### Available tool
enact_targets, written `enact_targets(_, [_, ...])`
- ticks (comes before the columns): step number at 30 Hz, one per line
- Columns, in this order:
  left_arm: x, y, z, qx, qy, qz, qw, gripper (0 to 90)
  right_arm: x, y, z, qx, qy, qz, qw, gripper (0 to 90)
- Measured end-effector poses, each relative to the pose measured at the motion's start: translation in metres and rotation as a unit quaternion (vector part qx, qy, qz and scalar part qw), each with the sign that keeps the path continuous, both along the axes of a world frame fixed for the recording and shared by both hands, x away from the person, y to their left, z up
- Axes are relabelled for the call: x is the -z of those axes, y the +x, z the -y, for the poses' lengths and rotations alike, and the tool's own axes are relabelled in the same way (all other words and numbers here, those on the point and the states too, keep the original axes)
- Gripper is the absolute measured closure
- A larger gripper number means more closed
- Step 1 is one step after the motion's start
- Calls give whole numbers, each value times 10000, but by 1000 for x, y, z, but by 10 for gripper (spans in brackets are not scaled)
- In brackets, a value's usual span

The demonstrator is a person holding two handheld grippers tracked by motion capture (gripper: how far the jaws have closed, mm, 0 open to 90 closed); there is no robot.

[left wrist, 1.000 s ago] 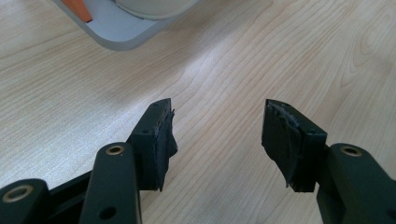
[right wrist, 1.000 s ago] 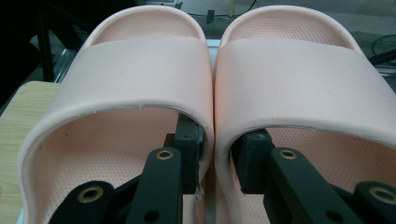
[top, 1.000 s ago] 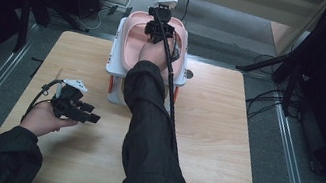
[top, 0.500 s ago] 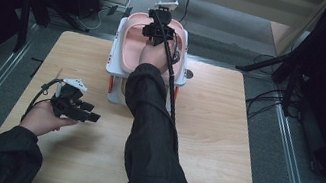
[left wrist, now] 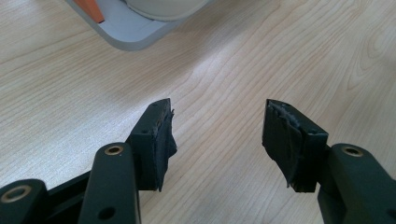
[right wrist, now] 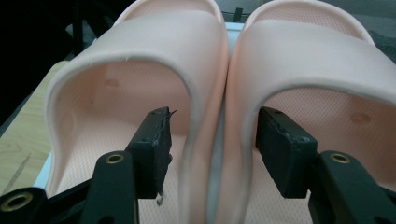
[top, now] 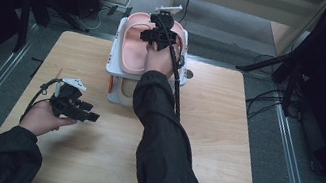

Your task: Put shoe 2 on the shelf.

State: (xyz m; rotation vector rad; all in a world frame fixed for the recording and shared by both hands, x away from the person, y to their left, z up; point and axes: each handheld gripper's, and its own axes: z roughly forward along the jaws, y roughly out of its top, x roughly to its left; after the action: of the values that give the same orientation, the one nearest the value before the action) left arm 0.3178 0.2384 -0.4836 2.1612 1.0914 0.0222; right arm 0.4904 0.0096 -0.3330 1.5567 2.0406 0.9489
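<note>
Two pink slide slippers lie side by side on top of a white rack [top: 115, 57] at the table's far middle. In the right gripper view the left slipper [right wrist: 140, 42] and the right slipper [right wrist: 317, 51] touch along their inner walls. My right gripper [right wrist: 212, 126] is open, one jaw inside each slipper with both inner walls between them. From the high view, the right gripper [top: 160, 35] sits over the slippers [top: 135, 41]. My left gripper [top: 88, 114] is held low over the table's left side, open and holding nothing [left wrist: 217, 114].
The rack's grey base corner [left wrist: 130, 32] and an orange part [left wrist: 91, 7] lie just ahead of the left gripper. A lower shelf of the rack [top: 123, 89] faces the person. The right gripper's cable [top: 177, 84] trails along the forearm. Bare wooden tabletop [top: 224, 133] spreads to the right.
The right gripper has pushed a little farther forward over the slippers. The left hand and its gripper have stayed about where they were.
</note>
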Motion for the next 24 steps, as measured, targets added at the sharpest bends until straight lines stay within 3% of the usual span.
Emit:
enact_targets(10, [1,-1,-2,-23,29,-22,10000,423,-7,-15,10,-403,200,-109,9989,476])
enact_targets(18, [1,-1,-3,-53,8,-57,10000,416,-8,-30,18,-734,412,-191,9963,481])
enact_targets(24, [0,-2,-3,-31,17,-39,10000,415,-14,-41,29,-925,514,-130,9943,490])
